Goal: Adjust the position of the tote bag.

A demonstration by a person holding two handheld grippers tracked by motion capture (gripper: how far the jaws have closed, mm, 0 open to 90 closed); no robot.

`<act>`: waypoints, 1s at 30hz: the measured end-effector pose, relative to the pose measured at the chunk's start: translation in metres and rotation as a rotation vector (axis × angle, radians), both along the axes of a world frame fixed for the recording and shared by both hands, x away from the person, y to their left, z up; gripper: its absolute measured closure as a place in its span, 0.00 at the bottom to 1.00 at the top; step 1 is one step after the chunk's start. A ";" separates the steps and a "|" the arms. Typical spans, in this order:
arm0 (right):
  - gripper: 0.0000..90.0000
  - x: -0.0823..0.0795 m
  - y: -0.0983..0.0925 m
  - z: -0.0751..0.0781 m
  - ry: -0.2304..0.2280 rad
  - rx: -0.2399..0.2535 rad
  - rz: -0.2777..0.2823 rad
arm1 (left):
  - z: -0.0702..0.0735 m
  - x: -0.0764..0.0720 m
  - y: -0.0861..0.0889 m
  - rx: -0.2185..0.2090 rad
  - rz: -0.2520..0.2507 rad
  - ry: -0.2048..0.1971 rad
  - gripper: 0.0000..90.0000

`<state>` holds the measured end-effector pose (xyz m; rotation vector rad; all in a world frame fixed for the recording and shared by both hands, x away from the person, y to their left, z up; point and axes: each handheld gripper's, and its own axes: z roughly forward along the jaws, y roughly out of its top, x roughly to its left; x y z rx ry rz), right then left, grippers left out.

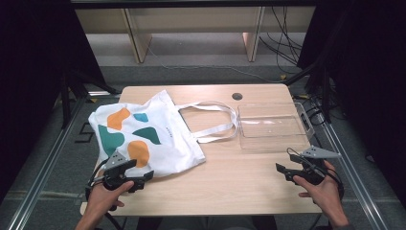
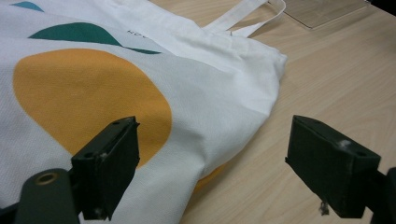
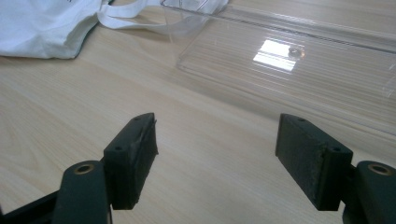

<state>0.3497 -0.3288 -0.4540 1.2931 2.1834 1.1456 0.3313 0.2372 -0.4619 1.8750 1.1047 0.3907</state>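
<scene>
— While both sets of jaws stand apart and empty, what lies ahead of the left gripper (image 2: 212, 170)?

— A white cloth bag (image 2: 140, 93), its corner just beyond and between the jaws. It looks soft, light and floppy; best taken by a straps (image 1: 210, 120) or hem.

— Ahead of the right gripper (image 3: 217, 163)?

— Bare table (image 3: 70, 116), then a clear tray (image 3: 289, 65), likely stiff and slippery.

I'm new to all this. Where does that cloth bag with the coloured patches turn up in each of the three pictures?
High view: the bag lies on the table's left half.
Left gripper view: it fills the upper left, past the jaws.
Right gripper view: its white corner sits at top left.
Shared landmark: the bag's white straps, reaching toward the clear tray.
</scene>
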 end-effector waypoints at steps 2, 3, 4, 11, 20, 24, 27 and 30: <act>0.33 0.000 0.000 0.000 0.000 -0.001 0.001 | 0.000 0.000 0.000 0.000 0.005 -0.001 0.18; 0.33 0.000 0.000 0.000 -0.003 -0.008 0.002 | 0.000 0.000 0.000 -0.002 0.001 -0.001 0.18; 0.33 0.000 0.000 0.000 -0.003 -0.008 0.002 | 0.000 0.000 0.000 -0.001 -0.001 0.001 0.18; 0.34 -0.001 0.005 0.000 -0.024 0.004 0.001 | 0.000 -0.001 0.000 -0.005 -0.005 0.010 0.19; 0.28 0.001 0.023 0.001 -0.011 0.023 0.044 | 0.000 -0.001 0.001 -0.012 0.016 0.022 0.19; 0.25 0.005 0.034 0.002 -0.023 0.009 0.102 | 0.001 -0.001 0.002 -0.017 0.025 0.018 0.19; 0.25 0.004 0.047 0.002 -0.008 0.019 0.123 | 0.003 -0.001 0.003 -0.006 0.030 0.012 0.19; 0.26 0.005 0.055 0.002 -0.008 0.011 0.145 | 0.002 0.000 0.003 -0.016 0.042 0.017 0.19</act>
